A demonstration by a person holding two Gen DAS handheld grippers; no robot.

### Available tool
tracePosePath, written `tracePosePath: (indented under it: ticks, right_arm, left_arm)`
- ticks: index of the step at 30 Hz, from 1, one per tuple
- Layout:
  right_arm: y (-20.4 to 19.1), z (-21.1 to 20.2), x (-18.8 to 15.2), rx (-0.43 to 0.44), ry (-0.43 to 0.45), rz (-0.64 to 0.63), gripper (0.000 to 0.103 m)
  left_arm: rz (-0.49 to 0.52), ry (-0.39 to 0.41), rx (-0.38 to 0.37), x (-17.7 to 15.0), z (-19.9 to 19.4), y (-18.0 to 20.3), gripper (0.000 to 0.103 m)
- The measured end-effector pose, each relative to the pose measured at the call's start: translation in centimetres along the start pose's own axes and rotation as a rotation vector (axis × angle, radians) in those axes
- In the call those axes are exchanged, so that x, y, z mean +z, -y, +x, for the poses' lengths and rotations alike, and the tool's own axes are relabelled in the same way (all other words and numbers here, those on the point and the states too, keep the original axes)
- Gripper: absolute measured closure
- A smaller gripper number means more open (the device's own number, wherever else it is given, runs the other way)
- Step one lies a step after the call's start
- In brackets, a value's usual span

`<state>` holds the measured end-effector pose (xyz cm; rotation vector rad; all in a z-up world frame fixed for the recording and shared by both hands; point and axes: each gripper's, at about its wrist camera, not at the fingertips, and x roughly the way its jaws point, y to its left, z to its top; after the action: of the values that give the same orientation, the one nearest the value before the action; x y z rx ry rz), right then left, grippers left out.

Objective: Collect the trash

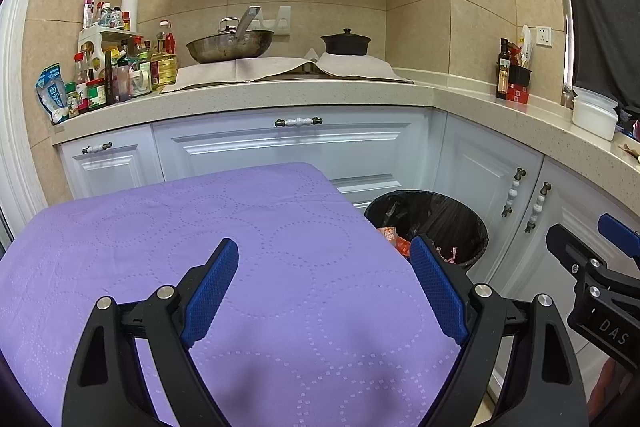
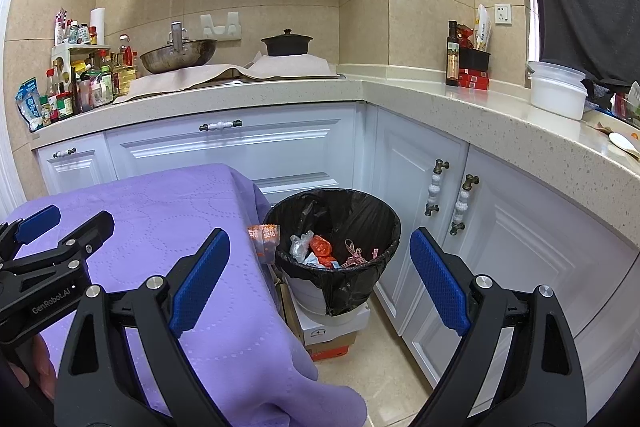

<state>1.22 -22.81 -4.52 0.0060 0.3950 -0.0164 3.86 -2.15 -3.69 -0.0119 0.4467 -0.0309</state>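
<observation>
Both black two-finger grippers with blue ribbed pads hang wide open and empty over a table draped in purple dotted cloth.

Left gripper hovers above the bare cloth, jaws spread, touching nothing; right gripper is likewise spread and empty, its left pad over the cloth's edge, its right pad before the white cupboard doors. An orange-and-white sachet lies at the cloth's right edge, just beside the round bin lined with a black bag. Only the right wrist view shows the sachet whole, the wrappers inside the bin, and the stacked boxes under it; the left wrist view hides these behind the table.
</observation>
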Motion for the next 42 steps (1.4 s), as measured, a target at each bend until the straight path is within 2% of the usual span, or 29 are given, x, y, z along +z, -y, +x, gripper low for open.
tracePosePath:
  ticks: [42]
  right_arm:
    - [0.02,0.13,-0.13,-0.001,-0.004,0.0,0.014]
  left_arm:
    - [-0.005,0.006,-0.005,-0.34,0.11,0.36,0.018]
